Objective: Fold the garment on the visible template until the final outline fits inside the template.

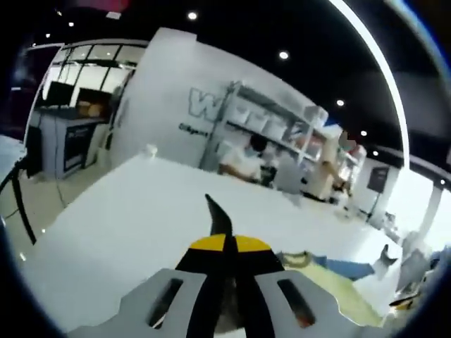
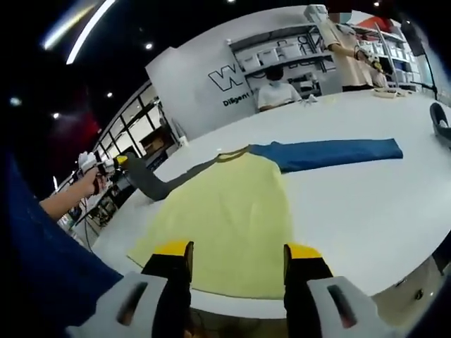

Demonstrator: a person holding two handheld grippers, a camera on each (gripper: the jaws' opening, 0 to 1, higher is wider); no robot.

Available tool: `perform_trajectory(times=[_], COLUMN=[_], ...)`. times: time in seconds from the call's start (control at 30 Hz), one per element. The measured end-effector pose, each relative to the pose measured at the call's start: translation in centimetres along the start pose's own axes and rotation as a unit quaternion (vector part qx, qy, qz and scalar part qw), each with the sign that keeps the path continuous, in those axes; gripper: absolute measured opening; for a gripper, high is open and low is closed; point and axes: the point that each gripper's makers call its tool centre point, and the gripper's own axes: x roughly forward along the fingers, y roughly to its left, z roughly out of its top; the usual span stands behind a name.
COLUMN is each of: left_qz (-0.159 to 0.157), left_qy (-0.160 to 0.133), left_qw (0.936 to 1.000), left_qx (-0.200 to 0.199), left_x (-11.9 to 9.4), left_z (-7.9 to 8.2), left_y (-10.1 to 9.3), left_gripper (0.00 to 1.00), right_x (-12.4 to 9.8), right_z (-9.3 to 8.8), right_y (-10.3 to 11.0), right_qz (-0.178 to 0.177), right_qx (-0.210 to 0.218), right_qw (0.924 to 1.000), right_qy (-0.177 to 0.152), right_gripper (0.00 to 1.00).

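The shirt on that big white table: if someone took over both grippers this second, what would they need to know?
Left gripper: shut, empty, held above the white table.
Right gripper: open, empty, at the shirt's near hem.
The shirt lies flat and unfolded on the table: yellow body, blue sleeve spread to one side, grey sleeve to the other.
In the right gripper view the other gripper, in the person's hand, is beyond the grey sleeve's end.
Done: nothing folded yet.
Left: all folds. I cannot make out a template outline.
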Motion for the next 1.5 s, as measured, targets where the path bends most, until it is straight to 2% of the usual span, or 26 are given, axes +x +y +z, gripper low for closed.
perform_trajectory(times=[0.03,0.1,0.13,0.3,0.57,0.63,0.67,0.73,0.8,0.9,0.93,1.1,1.13,1.17,1.2,1.23,1.3,1.37,1.4,1.47,1.5], left_qz=[-0.011,-0.018,-0.027,-0.046,-0.071,-0.081,-0.090,-0.100,-0.102,-0.119,-0.134,-0.166,-0.173,-0.190,-0.197,-0.227,-0.253,-0.281,-0.286,-0.305,-0.321], left_qy=[0.007,0.013,0.014,0.025,0.034,0.039,0.038,0.038,0.038,0.040,0.041,0.044,0.049,0.054,0.056,0.063,0.076,0.091,0.094,0.109,0.121], left_qw=[0.9998,0.9997,0.9994,0.9983,0.9957,0.9942,0.9936,0.9925,0.9921,0.9891,0.9870,0.9810,0.9789,0.9743,0.9720,0.9642,0.9550,0.9431,0.9407,0.9305,0.9221], left_qx=[0.013,0.013,0.016,0.025,0.049,0.059,0.057,0.060,0.063,0.076,0.078,0.090,0.096,0.108,0.114,0.122,0.134,0.154,0.157,0.171,0.180], left_x=[0.3,0.4,0.5,0.7,-0.2,-0.1,0.0,0.1,0.2,0.4,0.5,0.6,0.7,0.6,0.7,0.4,0.0,-0.5,-0.6,-1.1,-1.5], left_z=[0.2,0.1,0.2,0.2,0.2,0.2,0.4,0.8,0.8,1.3,1.5,1.5,1.0,0.4,0.2,-0.8,-2.4,-4.2,-4.6,-6.5,-7.8], left_y=[-1.4,-2.5,-3.7,-5.9,-11.0,-11.3,-13.5,-14.6,-14.8,-16.6,-18.5,-21.7,-22.6,-23.7,-23.9,-25.4,-26.9,-28.2,-28.5,-29.5,-30.1], left_gripper=[0.00,0.00,0.00,0.00,0.00,0.00,0.00,0.00,0.00,0.00,0.00,0.00,0.00,0.00,0.00,0.00,0.00,0.00,0.00,0.00,0.00], right_x=[-0.1,-0.4,-0.6,-1.4,-2.6,-2.7,-2.8,-2.9,-2.9,-3.2,-3.3,-3.4,-3.5,-3.5,-3.5,-3.6,-3.7,-3.8,-3.8,-3.9,-3.9], right_z=[0.0,-0.1,-0.2,-0.8,-0.8,-0.5,-0.3,-0.1,-0.1,0.2,0.2,-0.1,-0.1,-0.2,-0.2,-0.3,-0.4,-0.4,-0.4,-0.4,-0.5], right_y=[-0.3,-0.7,-1.2,-1.5,-2.1,-2.0,-2.0,-2.4,-2.3,-2.0,-2.0,-2.1,-2.1,-2.1,-2.2,-2.3,-2.5,-2.7,-2.9,-3.2,-3.3], right_qz=[0.001,0.003,0.006,0.011,0.038,0.045,0.049,0.053,0.053,0.060,0.062,0.069,0.070,0.072,0.072,0.074,0.075,0.075,0.075,0.073,0.072], right_qx=[-0.001,-0.004,-0.010,-0.026,-0.079,-0.090,-0.099,-0.110,-0.111,-0.111,-0.108,-0.094,-0.093,-0.091,-0.090,-0.087,-0.084,-0.080,-0.076,-0.072,-0.071], right_qw=[1.0000,1.0000,0.9999,0.9996,0.9961,0.9949,0.9938,0.9925,0.9924,0.9920,0.9922,0.9931,0.9932,0.9932,0.9933,0.9935,0.9936,0.9939,0.9943,0.9947,0.9949], right_qy=[0.000,0.000,0.002,0.007,0.014,0.009,0.008,0.010,0.010,0.006,0.004,0.002,0.002,0.001,0.002,0.003,0.004,0.005,0.003,0.003,0.003], right_gripper=[0.51,0.53,0.54,0.63,0.80,0.85,0.87,0.88,0.89,0.90,0.90,0.90,0.90,0.90,0.90,0.89,0.89,0.88,0.88,0.88,0.87])
